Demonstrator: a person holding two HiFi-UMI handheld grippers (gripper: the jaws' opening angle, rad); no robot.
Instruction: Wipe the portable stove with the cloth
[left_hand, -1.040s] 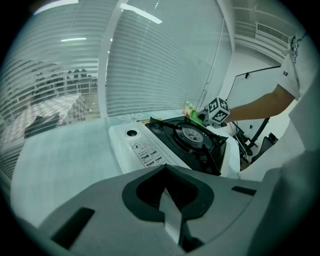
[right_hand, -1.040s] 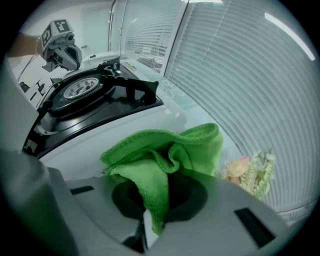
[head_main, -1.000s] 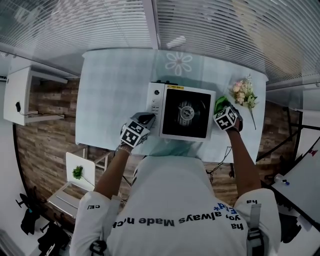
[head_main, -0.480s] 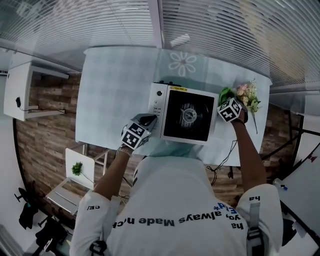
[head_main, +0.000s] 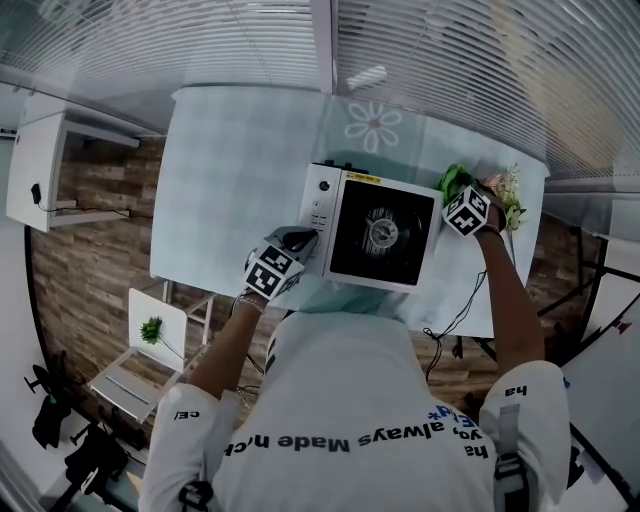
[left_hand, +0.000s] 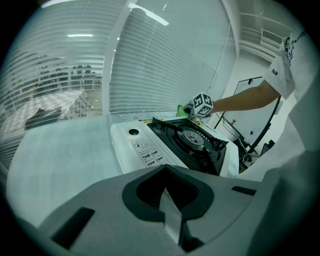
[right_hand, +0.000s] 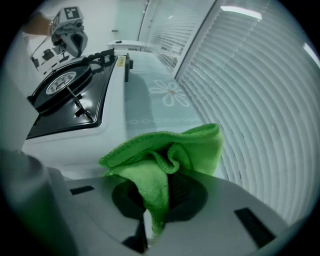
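Observation:
The portable stove (head_main: 375, 235) is white with a black burner top and stands at the table's near middle. In the left gripper view the portable stove (left_hand: 172, 142) lies just ahead of my shut, empty left gripper (left_hand: 169, 212). In the head view my left gripper (head_main: 296, 240) rests at the stove's near-left corner, by the control panel. My right gripper (head_main: 462, 197) is at the stove's far-right side, shut on the green cloth (head_main: 452, 183). In the right gripper view the green cloth (right_hand: 167, 152) bunches out of my right gripper (right_hand: 150, 222), beside the stove's white edge (right_hand: 112, 115).
A bunch of pale flowers (head_main: 508, 190) lies on the table just right of the cloth. The table (head_main: 230, 160) has a pale checked cover with a daisy print. Blinds run along its far edge. A cable (head_main: 462, 305) hangs off the near right edge.
My right gripper has carried the green cloth along the stove's right side toward the far end, closer to the flowers. The left gripper has stayed put.

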